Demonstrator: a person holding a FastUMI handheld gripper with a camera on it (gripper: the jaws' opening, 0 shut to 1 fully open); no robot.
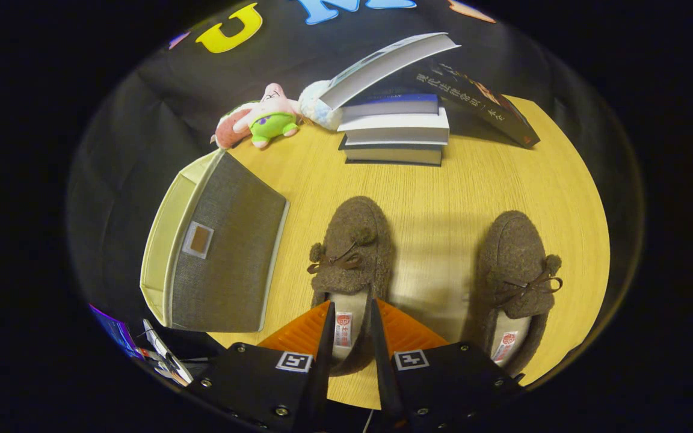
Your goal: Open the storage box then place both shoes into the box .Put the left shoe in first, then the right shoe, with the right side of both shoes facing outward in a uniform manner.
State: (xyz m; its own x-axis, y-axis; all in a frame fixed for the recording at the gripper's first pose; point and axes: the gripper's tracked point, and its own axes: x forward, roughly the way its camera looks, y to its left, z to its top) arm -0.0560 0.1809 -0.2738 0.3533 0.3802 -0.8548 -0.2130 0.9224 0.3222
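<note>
Beside the storage box point(220, 252), to its right, the left shoe point(349, 264) lies with its heel opening between the gripper point(351, 337) fingers, parted, not yet pinching. Felted, light and floppy; pinch the heel rim. The right shoe point(518, 270) sits farther right.

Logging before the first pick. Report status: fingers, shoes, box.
Gripper fingers astride left shoe heel; grip unconfirmed. Right shoe alongside on table. Storage box beside left shoe, lid flap standing up. Nothing between.
</note>
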